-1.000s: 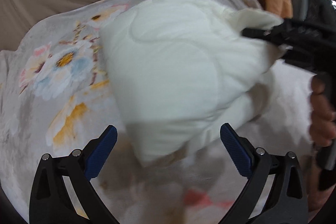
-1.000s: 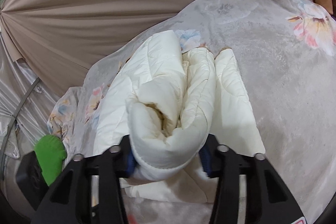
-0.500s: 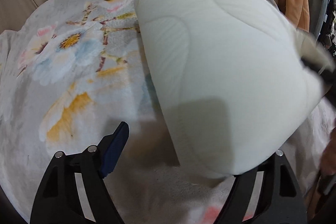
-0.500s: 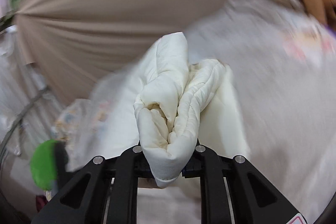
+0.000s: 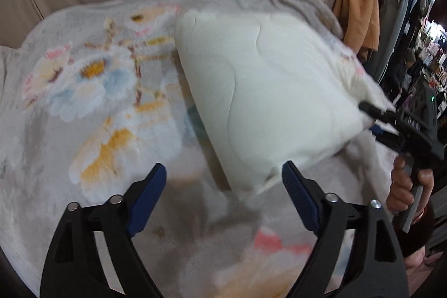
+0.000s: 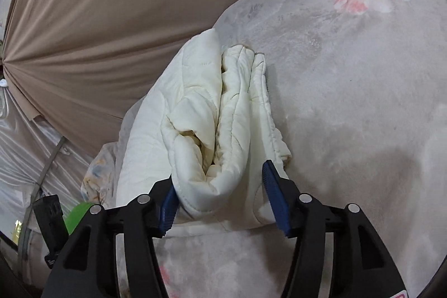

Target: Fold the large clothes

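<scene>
A cream quilted garment, folded into a thick bundle, lies on the grey floral blanket. In the right wrist view its rolled end sits between my right gripper's spread jaws; the left pad touches it, the right pad stands apart. My left gripper is open and empty, with the bundle's near corner just above the gap. The right gripper also shows in the left wrist view at the bundle's right corner, held by a hand.
A beige curtain hangs behind the blanket. An orange garment hangs at the far right beside a rack of dark clothes. A green object lies at the left in the right wrist view.
The right gripper was clamped on the bundle's end and lifted it; now its jaws have opened and the bundle rests on the blanket. The left gripper stayed open.
</scene>
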A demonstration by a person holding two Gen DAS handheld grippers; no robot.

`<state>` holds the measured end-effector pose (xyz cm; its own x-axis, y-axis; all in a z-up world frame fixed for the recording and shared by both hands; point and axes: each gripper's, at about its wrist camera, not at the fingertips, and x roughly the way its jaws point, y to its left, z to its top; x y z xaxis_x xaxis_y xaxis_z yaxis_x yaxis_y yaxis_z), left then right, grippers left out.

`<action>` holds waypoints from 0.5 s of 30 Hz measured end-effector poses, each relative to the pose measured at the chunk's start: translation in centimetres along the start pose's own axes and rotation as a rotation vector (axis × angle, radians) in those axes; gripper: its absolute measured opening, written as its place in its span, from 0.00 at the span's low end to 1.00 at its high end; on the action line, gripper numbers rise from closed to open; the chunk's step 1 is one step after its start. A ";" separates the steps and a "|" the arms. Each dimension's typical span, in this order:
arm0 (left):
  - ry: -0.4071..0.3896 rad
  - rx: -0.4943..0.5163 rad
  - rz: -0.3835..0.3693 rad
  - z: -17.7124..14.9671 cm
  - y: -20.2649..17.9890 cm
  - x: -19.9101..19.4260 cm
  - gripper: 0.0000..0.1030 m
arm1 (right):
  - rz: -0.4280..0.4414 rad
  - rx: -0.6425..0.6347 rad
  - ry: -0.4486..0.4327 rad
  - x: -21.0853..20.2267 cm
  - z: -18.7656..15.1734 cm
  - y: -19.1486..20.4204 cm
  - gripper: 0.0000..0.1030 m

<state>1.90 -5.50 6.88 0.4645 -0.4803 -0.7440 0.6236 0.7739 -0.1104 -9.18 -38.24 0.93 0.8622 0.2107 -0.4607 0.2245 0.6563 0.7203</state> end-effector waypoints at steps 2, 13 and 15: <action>-0.073 0.026 0.013 1.8 -0.4 -1.4 0.85 | -0.005 -0.014 -0.033 -1.2 0.9 0.9 0.56; -0.181 0.087 0.099 11.9 -4.7 3.3 0.88 | -0.116 -0.120 -0.007 5.1 10.3 8.6 0.57; -0.162 0.075 0.101 12.3 -4.7 4.5 0.88 | -0.152 -0.116 0.055 8.0 11.1 8.5 0.57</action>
<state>8.74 -16.37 12.14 0.6184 -0.4670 -0.6321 0.6113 0.7913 0.0135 4.65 -39.02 9.07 0.7955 0.1396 -0.5897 0.2941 0.7619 0.5770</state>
